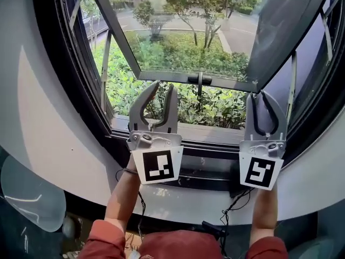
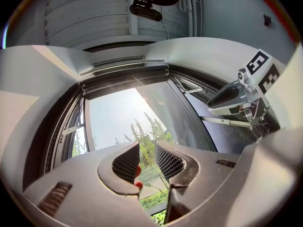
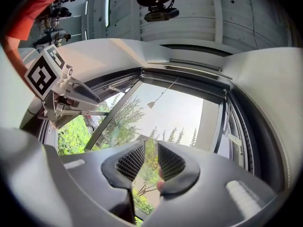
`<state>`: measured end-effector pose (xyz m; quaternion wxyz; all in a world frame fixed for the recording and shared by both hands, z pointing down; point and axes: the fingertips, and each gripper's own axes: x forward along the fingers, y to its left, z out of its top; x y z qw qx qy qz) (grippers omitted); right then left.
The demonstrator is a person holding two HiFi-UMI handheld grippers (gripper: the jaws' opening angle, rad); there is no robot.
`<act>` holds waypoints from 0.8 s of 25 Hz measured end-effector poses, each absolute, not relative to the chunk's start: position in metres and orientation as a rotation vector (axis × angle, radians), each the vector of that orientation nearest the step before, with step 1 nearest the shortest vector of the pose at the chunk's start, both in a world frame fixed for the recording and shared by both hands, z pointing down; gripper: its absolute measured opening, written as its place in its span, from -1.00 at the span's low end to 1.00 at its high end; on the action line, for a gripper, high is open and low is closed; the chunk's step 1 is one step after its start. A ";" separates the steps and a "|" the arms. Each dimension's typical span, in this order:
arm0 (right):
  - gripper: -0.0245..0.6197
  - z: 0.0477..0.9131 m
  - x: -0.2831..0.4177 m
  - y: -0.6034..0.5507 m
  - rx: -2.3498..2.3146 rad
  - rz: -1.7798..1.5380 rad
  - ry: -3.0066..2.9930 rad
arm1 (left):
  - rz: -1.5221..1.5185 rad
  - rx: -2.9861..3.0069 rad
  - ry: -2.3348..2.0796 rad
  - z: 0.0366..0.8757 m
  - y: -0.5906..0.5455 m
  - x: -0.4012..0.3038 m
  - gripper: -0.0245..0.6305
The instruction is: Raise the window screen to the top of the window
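Observation:
The window opening point(image 1: 178, 99) shows no mesh across it. In the right gripper view a dark bar point(image 3: 189, 75) runs along the frame's top, and a thin cord with a small pull point(image 3: 150, 105) hangs from it. The same bar point(image 2: 124, 73) shows in the left gripper view. My left gripper point(image 1: 163, 88) point(image 2: 147, 148) is held up in front of the lower left of the opening, open, with nothing between its jaws. My right gripper point(image 1: 262, 97) point(image 3: 151, 148) stands level with it at the lower right, also open and holding nothing.
The glass sash point(image 1: 183, 31) is swung outward, its handle point(image 1: 199, 81) on the lower rail between the grippers. A dark sill point(image 1: 210, 136) lies below. The curved white wall point(image 1: 48, 128) surrounds the frame. Shrubs and a road lie outside.

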<state>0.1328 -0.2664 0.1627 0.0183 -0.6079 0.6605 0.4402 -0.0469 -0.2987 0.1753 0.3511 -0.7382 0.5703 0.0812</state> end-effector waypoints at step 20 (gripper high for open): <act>-0.63 0.308 0.133 -0.246 -1.930 0.763 2.273 | 0.097 -2.227 1.639 0.326 -0.277 -0.073 -0.66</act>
